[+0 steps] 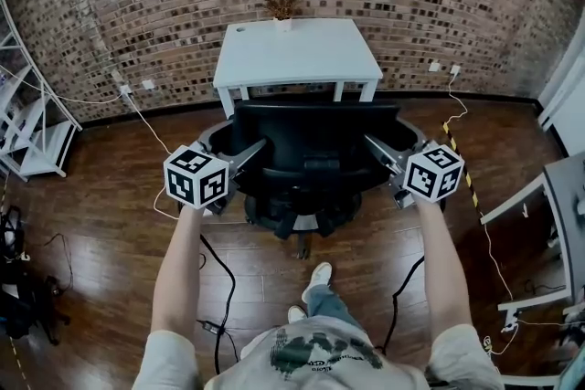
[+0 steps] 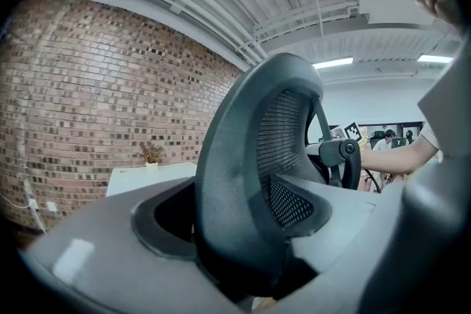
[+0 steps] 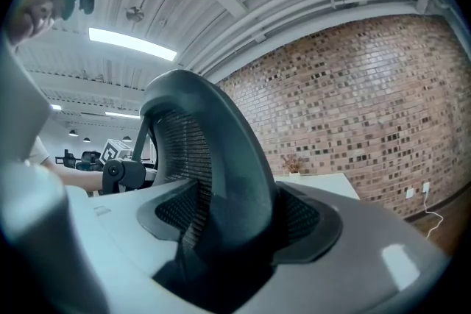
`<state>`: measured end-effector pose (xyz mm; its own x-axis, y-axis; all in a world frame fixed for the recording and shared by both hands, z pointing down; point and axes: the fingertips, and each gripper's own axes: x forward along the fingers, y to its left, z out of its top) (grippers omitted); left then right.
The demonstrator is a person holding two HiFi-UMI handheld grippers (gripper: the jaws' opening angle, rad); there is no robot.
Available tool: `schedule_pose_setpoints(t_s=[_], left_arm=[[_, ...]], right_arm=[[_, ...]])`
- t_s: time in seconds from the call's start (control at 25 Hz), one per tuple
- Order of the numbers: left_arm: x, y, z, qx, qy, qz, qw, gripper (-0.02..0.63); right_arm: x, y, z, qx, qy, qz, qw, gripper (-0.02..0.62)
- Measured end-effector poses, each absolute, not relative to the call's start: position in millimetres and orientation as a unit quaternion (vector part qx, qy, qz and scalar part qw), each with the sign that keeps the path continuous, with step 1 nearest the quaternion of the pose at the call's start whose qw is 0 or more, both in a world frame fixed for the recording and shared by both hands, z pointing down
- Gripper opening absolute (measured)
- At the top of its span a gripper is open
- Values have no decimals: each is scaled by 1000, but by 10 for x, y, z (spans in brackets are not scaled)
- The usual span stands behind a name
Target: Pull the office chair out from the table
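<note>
A black mesh office chair (image 1: 311,142) stands on the wood floor just in front of the white table (image 1: 297,55), its back towards me. My left gripper (image 1: 247,155) is shut on the left edge of the backrest, my right gripper (image 1: 382,152) on its right edge. In the left gripper view the curved backrest frame (image 2: 243,158) fills the gap of the left gripper (image 2: 243,239), dark pads on both sides of it. The right gripper view shows the same: the backrest rim (image 3: 221,151) is clamped in the right gripper (image 3: 228,239). The seat is hidden behind the backrest.
A small potted plant (image 1: 282,7) stands on the table against the brick wall. Cables trail over the floor on both sides of me. White shelving (image 1: 37,142) is at the left, another desk (image 1: 558,196) at the right, and my shoe (image 1: 318,277) is right behind the chair base.
</note>
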<state>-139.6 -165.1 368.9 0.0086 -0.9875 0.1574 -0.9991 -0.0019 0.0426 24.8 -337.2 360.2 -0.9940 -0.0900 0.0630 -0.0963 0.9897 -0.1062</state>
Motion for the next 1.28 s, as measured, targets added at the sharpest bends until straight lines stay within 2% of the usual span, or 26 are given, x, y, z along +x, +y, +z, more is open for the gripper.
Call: schedule_pose_setpoints(t_s=[0.96,1.2,1.28], left_arm=[[-1373,-1403,3654,655,-754,11,46,328],[-1406,-1177,3620,627,-777,0,52,318],[-1369,-1114,3610,617,-786,2,44,292]], right_arm=[[504,-3301,3570,101,-993,58,15,333],[596,-3298,3509,125,-991,55,8,331],[645,-3255,3500,128,-990,51,5,331]])
